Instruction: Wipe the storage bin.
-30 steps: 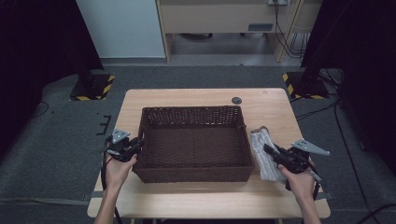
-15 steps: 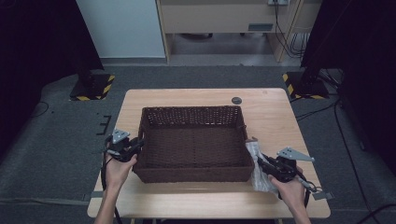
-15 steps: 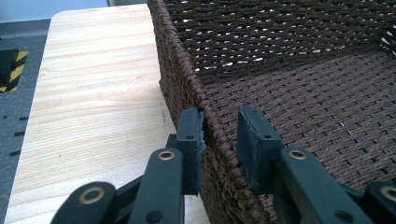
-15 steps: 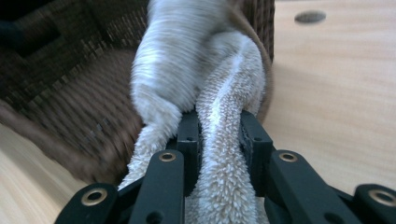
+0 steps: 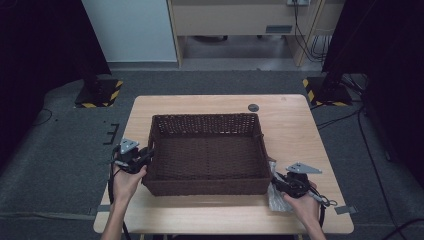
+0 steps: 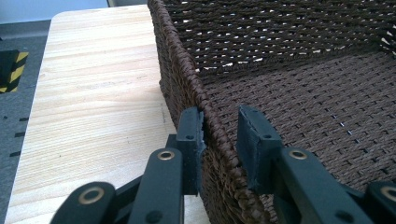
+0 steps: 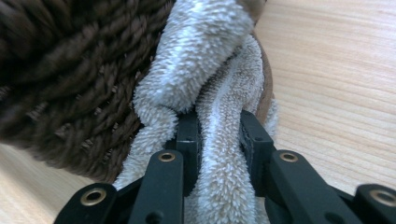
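**Holding the basket steady while the towel is being gripped**

The left gripper (image 5: 141, 159) is pinching the left wall of the brown woven basket (image 5: 207, 186), near its front corner. In the left gripper view one jaw is standing outside the wall and the other inside, with the braided rim (image 6: 187, 84) between them. The basket is sitting in the middle of the desk (image 5: 295, 130) and looks empty inside.

The right gripper (image 5: 280, 184) is closing on a pale fluffy towel (image 5: 276, 197), which is lying on the desk just beside the right front corner of the basket. In the right gripper view a thick fold of the towel (image 7: 219, 140) is being squeezed between the jaws, and another part of it is bulging up against the woven wall (image 7: 70, 79). A small dark round thing (image 5: 253, 107) is lying on the desk behind the basket, well apart from both hands.

I think the step in hand is lifting the towel to bring it into the basket. To do it well, the person is better keeping the right grip tight on the fold, because the cloth is soft and may slip out. The towel should be raised straight up first, until its hanging end is above the rim, and only then carried sideways. Otherwise it may catch on the rough weave and drag the basket. The left gripper should be holding the wall firmly during this, so the basket is not sliding.
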The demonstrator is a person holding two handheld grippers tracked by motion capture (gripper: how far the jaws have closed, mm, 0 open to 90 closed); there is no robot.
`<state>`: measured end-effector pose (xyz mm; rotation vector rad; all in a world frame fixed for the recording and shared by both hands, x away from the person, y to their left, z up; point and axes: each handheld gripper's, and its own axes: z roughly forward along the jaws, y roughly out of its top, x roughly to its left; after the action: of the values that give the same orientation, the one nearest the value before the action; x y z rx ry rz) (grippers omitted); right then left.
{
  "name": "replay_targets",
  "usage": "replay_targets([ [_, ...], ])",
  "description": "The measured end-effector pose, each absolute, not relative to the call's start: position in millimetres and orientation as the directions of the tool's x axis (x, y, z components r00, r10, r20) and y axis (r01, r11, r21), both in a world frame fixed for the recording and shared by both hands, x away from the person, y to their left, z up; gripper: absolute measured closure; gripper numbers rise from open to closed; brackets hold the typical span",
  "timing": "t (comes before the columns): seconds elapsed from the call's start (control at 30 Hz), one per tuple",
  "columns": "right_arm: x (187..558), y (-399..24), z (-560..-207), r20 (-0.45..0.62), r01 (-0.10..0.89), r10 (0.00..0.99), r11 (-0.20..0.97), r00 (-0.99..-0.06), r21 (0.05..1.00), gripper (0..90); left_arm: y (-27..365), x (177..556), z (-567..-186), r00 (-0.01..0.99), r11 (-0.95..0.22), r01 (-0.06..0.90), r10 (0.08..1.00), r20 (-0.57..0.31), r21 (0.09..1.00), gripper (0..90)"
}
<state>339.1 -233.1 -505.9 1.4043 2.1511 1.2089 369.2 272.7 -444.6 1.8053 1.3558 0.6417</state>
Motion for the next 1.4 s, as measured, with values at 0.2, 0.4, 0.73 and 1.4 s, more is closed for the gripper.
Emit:
replay_targets([
  [0.2, 325, -256, -464, 0.209, 0.498, 0.866, 0.052, -0.454, 0.865, 74.0, 272, 369, -444, 0.306, -0.138, 0.56, 0.951, -0.049, 0.817, 69.9],
  [0.4, 307, -256, -440, 0.222, 0.433, 0.846, 0.013, -0.486, 0.901, 74.1, 272, 369, -444, 0.306, -0.139, 0.56, 0.951, -0.048, 0.817, 69.8],
  [0.73, 317, -238, -486, 0.234, 0.57, 0.846, 0.098, -0.479, 0.816, 74.3, 272, 369, -444, 0.305, -0.137, 0.56, 0.951, -0.049, 0.817, 69.6],
  [1.4, 336, -253, -489, 0.04, 0.556, 0.914, 0.21, -0.403, 0.804, 73.4, 274, 369, -445, 0.299, -0.119, 0.558, 0.952, -0.065, 0.821, 66.6],
])
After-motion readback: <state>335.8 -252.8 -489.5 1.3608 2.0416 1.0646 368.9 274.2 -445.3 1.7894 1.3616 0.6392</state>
